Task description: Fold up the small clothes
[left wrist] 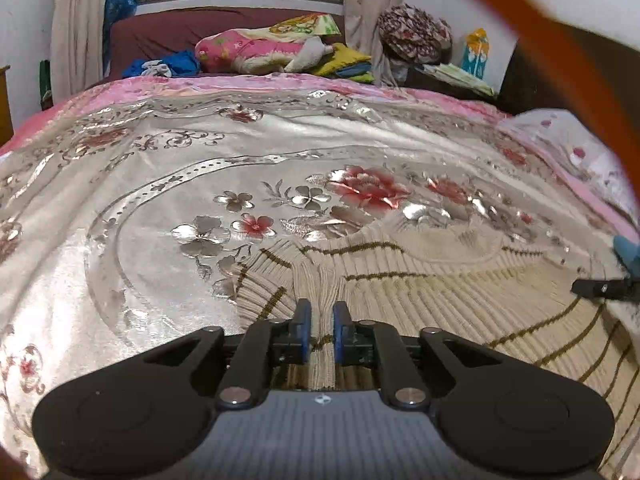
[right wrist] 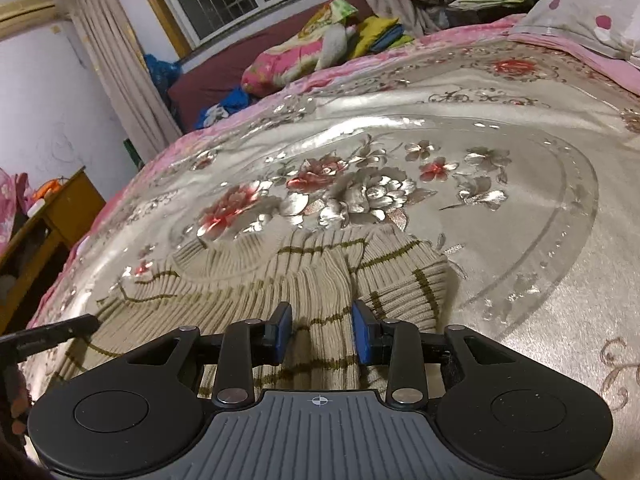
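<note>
Left gripper (left wrist: pixel 322 316) pinches a gathered ridge of the striped sweater (left wrist: pixel 420 280) on the bedspread (left wrist: pixel 120 184); right gripper (right wrist: pixel 322 320) straddles fabric, pads apparently slack, likely ready for folding.

We have broad open room over the bedspread (left wrist: pixel 132 184): to the left of the ribbed sweater (left wrist: pixel 420 280) and beyond it, the silvery cover lies flat and bare up to the far edge of the bed. There the way is blocked by a heap of bright bedding (left wrist: pixel 256 50), with a floral bundle (left wrist: pixel 414 32) to its right. At the far right, a spotted pillow (right wrist: pixel 588 16) sits on the bed's corner. Off the left side stands a wooden cabinet (right wrist: pixel 60 216), close to the bed's edge. The sweater itself lies low, bunched only at its folds.
</note>
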Demonstrator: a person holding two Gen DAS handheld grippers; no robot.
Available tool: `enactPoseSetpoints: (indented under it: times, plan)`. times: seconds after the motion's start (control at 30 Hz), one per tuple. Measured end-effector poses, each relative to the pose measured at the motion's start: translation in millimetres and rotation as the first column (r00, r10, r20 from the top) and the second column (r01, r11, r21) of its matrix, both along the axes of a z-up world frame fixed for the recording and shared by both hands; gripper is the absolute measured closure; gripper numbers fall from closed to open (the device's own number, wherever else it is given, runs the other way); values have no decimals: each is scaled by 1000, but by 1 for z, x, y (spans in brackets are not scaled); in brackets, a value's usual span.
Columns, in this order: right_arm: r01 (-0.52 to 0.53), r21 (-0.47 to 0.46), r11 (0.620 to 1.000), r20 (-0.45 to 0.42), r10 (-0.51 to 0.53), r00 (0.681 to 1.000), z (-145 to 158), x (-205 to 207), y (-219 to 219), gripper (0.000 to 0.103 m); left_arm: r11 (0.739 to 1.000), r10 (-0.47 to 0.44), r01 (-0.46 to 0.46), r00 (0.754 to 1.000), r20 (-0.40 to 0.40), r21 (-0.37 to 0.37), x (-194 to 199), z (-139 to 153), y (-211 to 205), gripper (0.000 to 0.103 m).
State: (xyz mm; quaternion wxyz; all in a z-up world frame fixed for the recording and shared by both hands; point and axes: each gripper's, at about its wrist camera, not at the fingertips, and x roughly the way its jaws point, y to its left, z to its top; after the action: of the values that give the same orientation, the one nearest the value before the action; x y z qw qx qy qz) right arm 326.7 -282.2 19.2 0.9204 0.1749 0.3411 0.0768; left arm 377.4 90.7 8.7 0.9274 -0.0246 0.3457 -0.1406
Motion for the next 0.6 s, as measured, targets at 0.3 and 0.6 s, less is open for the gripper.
enactPoseSetpoints:
  times: [0.3,0.6]
  plan:
    - [-3,52,999,-10,4,1000,-2,0,-8,73,995,33,-34,999,-15,-94,2,2,24,67]
    - [-5,70,998,-12,6,1000,-4,0,-10,73,1000,5,-4,999,-53,20,7,-1,5,80]
